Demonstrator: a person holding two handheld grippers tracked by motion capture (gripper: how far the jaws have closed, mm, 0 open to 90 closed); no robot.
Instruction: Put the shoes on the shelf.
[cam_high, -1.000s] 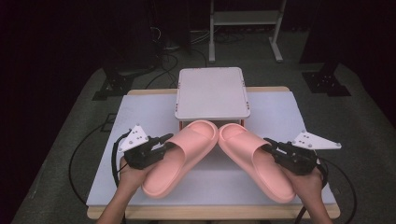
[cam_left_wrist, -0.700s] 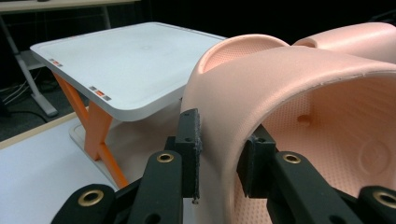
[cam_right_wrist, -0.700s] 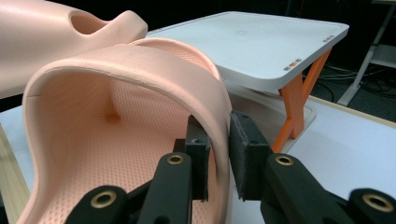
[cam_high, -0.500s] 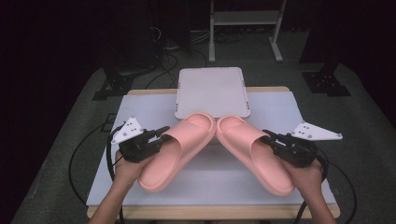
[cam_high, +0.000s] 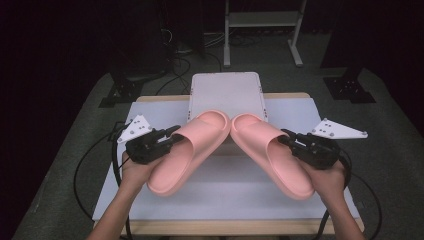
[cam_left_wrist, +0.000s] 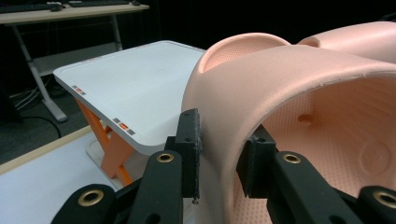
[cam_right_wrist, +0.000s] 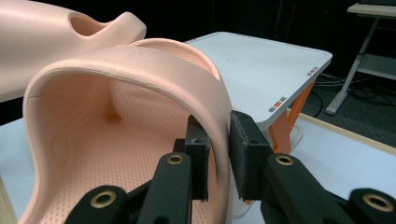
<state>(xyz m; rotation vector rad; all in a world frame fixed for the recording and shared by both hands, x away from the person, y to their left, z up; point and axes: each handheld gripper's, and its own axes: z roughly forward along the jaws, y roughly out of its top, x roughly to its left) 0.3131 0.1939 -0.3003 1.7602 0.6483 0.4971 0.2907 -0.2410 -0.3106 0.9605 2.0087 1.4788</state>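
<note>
We take this for a lab recording bay: black-draped surroundings, loose floor cables (cam_high: 172, 57), metal stand legs (cam_high: 260, 35), white-covered worktable (cam_high: 300, 107).

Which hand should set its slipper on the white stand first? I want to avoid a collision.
Probably left: the left tool holds the left slipper, whose toe overlaps the white stand slightly more.

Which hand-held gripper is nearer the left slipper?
Left. The left hand-held gripper is clamped on the strap edge of the left slipper; the right hand-held gripper is across the table, clamped on the right slipper.
</note>
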